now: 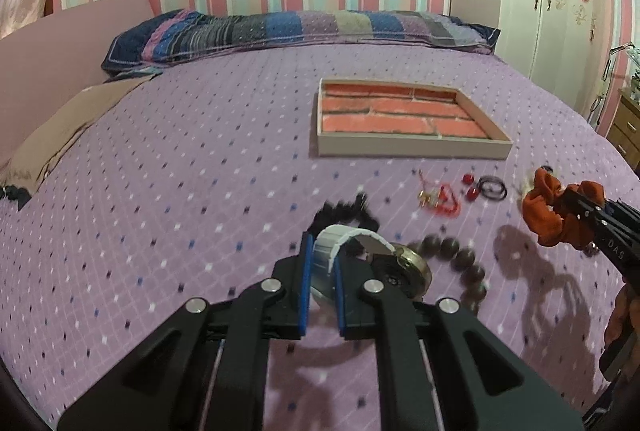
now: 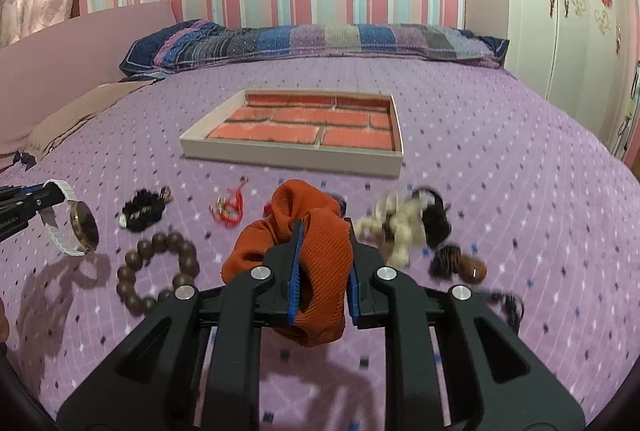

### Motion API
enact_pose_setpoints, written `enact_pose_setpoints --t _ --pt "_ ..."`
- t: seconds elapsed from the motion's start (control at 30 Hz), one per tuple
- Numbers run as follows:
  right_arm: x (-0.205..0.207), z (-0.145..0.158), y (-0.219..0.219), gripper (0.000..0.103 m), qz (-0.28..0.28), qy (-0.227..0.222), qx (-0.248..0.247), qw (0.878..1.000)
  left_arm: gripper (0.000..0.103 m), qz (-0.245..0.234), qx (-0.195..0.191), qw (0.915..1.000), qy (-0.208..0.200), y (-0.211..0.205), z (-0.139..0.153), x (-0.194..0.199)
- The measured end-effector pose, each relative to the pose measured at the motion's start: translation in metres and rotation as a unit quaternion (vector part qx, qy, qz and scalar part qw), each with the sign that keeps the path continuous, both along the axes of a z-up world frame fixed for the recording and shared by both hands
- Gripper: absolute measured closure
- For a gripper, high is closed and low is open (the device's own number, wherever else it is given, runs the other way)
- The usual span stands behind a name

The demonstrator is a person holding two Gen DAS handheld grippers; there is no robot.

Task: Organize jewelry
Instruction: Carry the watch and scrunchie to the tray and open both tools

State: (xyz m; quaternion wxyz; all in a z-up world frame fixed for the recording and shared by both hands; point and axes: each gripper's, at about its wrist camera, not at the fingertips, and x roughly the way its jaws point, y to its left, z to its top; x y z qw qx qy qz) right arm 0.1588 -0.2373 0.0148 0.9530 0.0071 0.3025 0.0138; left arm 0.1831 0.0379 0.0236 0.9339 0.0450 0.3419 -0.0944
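My left gripper [image 1: 323,251] is shut on the white strap of a wristwatch [image 1: 404,265] and holds it above the purple bed cover; the watch also shows in the right wrist view [image 2: 80,227]. My right gripper [image 2: 322,231] is shut on an orange scrunchie [image 2: 304,231], lifted off the bed; it also shows in the left wrist view [image 1: 556,209]. The tray with a brick-pattern lining [image 1: 412,147] [image 2: 288,155] lies further back and holds nothing. A brown bead bracelet [image 2: 158,273], a black scrunchie [image 2: 142,215] and red jewelry [image 2: 230,211] lie on the bed.
A cream knotted hair tie [image 2: 400,227], black hair ties [image 2: 434,215], a brown claw clip [image 2: 458,263] and red beads [image 1: 470,187] lie at the right. A long patterned pillow [image 1: 296,31] runs along the back. A white wardrobe [image 2: 568,3] stands at right.
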Motion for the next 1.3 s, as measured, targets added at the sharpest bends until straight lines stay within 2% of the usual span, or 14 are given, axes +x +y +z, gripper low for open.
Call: enact_pose_setpoints --t 0.2,0.33,0.5,0.67,0.83,1.0,1.13,1.3 --pt "0.037 0.023 -0.004 0.085 -0.002 -0.015 0.001 1.000 0.093 -0.004 -0.007 1.0000 -0.001 -0.019 0.015 0.045" --pt "0.075 0.041 -0.006 0.085 -0.001 -0.020 -0.013 1.000 0.092 -0.008 0.005 0.9998 -0.018 -0.040 0.032 0.085" --pt "0.142 0.052 -0.015 0.085 -0.012 -0.019 -0.040 0.999 0.093 -0.011 -0.010 0.9998 -0.014 -0.060 0.046 0.146" --pt "0.212 0.053 -0.039 0.085 -0.033 0.005 -0.020 0.999 0.092 0.000 -0.015 0.9999 0.004 -0.082 0.047 0.223" --pt "0.276 0.037 -0.054 0.085 -0.052 0.035 -0.023 0.998 0.092 0.009 -0.014 0.9991 0.040 -0.099 0.028 0.301" --pt "0.335 0.002 -0.071 0.085 -0.074 0.079 -0.014 0.994 0.092 0.020 0.004 0.9969 0.075 -0.114 -0.004 0.362" --pt "0.362 -0.017 -0.078 0.085 -0.083 0.111 0.003 0.990 0.092 0.027 0.018 0.9946 0.099 -0.124 -0.030 0.395" --pt "0.383 -0.036 -0.077 0.084 -0.080 0.144 -0.012 0.986 0.092 0.033 0.018 0.9927 0.115 -0.125 -0.047 0.407"
